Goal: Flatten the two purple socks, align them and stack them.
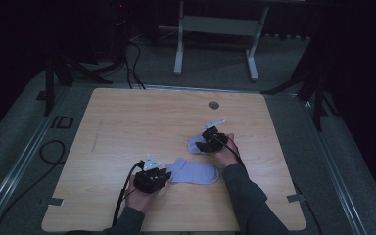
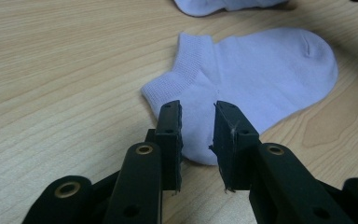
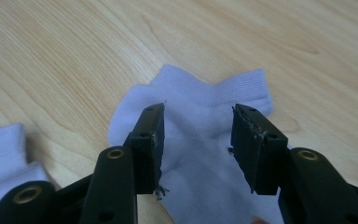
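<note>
Two pale lilac ankle socks lie flat on the wooden table [image 1: 127, 127]. The near sock [image 1: 196, 172] [image 2: 261, 74] has its ribbed cuff toward my left gripper [image 1: 165, 175] [image 2: 198, 109]. That gripper is open, its jaws a narrow gap apart just over the sock's heel edge, with no cloth pinched. The far sock [image 1: 194, 143] [image 3: 205, 107] lies under my right gripper [image 1: 201, 145] [image 3: 198, 114], which is open wider and hovers over the cloth below the cuff. The far sock's edge [image 2: 223, 4] appears at the top of the left gripper view. The near sock's cuff [image 3: 4, 149] sits low left in the right gripper view.
A round grommet [image 1: 213, 105] is set in the table near its far edge. Bare wood spreads to the left and back. A black cable loop [image 1: 49, 152] lies on the floor at left, and a white desk frame [image 1: 215, 44] stands beyond the table.
</note>
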Motion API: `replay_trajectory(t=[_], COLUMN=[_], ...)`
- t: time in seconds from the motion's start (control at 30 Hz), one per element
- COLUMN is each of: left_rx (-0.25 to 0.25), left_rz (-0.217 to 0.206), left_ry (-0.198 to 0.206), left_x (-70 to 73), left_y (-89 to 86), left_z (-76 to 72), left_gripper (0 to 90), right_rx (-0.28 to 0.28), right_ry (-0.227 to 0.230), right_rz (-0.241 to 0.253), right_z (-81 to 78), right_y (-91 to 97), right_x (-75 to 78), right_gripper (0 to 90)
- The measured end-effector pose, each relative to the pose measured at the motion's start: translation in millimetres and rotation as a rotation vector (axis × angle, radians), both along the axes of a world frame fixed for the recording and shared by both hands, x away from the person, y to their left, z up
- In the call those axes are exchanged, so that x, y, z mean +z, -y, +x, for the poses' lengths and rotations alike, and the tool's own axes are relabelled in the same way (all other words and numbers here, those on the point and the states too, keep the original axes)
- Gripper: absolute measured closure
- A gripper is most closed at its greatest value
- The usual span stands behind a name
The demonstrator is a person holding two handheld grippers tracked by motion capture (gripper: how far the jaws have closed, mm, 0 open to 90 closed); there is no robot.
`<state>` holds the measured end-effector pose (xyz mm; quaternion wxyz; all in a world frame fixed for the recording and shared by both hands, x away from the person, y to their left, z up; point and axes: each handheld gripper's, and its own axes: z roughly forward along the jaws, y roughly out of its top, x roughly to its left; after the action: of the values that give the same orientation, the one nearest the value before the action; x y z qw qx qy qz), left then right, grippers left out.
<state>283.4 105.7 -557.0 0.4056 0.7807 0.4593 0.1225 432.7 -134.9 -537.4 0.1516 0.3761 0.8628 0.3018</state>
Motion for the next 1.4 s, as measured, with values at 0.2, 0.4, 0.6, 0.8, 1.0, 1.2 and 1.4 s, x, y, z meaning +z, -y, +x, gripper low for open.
replay_trajectory(t=[0.2,0.4,0.6,0.8,1.0,1.2,1.4], left_rx=[0.008,0.012,0.027,0.034,0.031,0.027,0.03], left_rz=[0.001,0.005,0.004,0.003,0.016,0.025,0.028], left_ry=[0.004,0.006,0.008,0.004,-0.01,-0.014,-0.017], left_x=[0.7,1.4,1.9,1.4,-0.9,-1.9,-2.8], left_y=[-1.5,-2.7,-4.8,-7.0,-5.9,-4.8,-4.0], left_z=[0.1,0.2,0.6,1.7,2.8,3.1,3.3], left_gripper=[71.1,70.5,68.5,67.8,66.1,64.8,64.2], right_rx=[-0.006,-0.011,-0.03,-0.064,-0.1,-0.093,-0.091], right_ry=[-0.041,-0.04,-0.037,-0.037,-0.071,-0.059,-0.039], right_rz=[0.017,0.008,0.01,0.01,0.049,0.055,0.105], right_z=[7.9,8.2,9.6,11.4,12.8,6.6,-1.7], right_y=[1.0,0.5,3.0,6.4,11.6,21.5,32.1], right_x=[-11.2,-11.0,-10.7,-10.3,-9.7,-5.7,10.3], right_gripper=[54.2,56.1,66.0,82.7,84.7,84.8,84.7])
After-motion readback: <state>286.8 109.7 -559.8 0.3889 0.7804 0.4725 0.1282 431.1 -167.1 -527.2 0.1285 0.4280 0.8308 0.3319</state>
